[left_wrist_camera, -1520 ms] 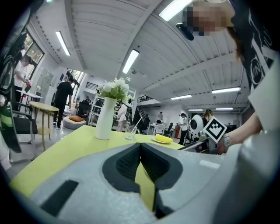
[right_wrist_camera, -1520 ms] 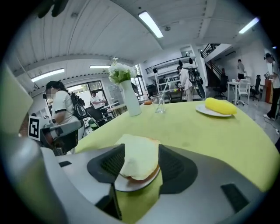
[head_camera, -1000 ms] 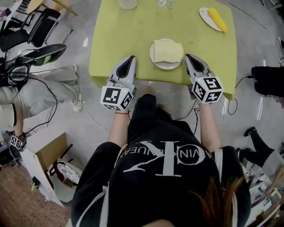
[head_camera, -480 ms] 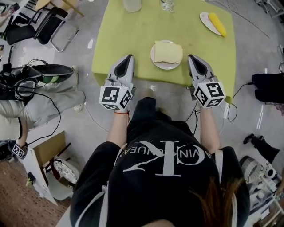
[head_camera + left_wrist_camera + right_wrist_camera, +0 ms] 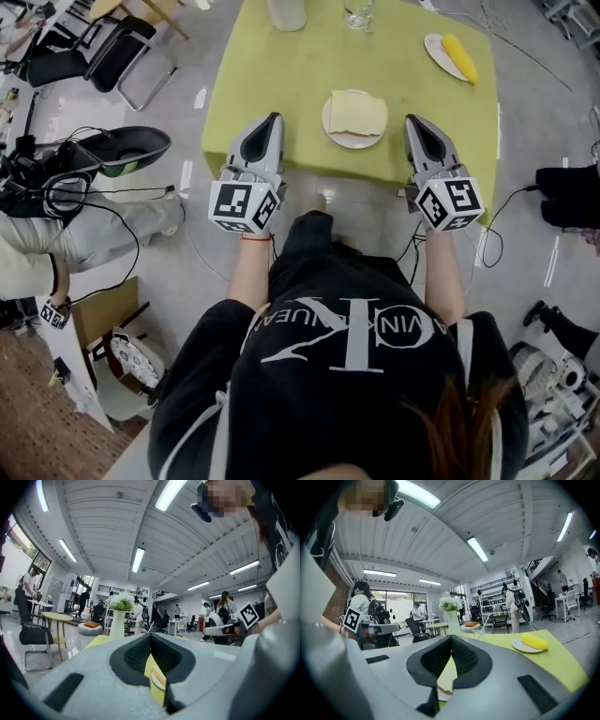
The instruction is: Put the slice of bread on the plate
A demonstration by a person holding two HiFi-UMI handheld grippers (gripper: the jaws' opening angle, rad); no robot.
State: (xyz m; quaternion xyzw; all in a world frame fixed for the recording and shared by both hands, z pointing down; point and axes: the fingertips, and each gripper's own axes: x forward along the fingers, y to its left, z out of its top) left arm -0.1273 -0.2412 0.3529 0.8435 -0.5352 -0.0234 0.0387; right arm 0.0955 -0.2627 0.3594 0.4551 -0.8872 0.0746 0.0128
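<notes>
Both your claws are clenched and empty. The left claw shows its two dark pads meeting at the tips with nothing between them, and the right claw is likewise closed on nothing. They sit at the near edge of the yellow-green tabletop, tips pointing away from you.

The slice of bread lies flat on the white plate, between the two claws and slightly ahead of their tips. It is to the right of the left claw and to the left of the right claw, apart from both. Judged from that, the task looks done and nothing calls for another grip.

If you do need to shift it, expect the slice to be light, soft and easily crushed. It will likely sag or tear if you pinch one corner hard, and the crumb will dent under the pads. Take it by the edge nearest whichever claw you use, on the crust where it is firmest, with only a light squeeze across its thickness. The plate looks smooth and may slide on the tabletop, so lift rather than drag.

Ahead and to the right of the right claw, well apart, a second plate holds a yellow oblong food; keep clear of it.
</notes>
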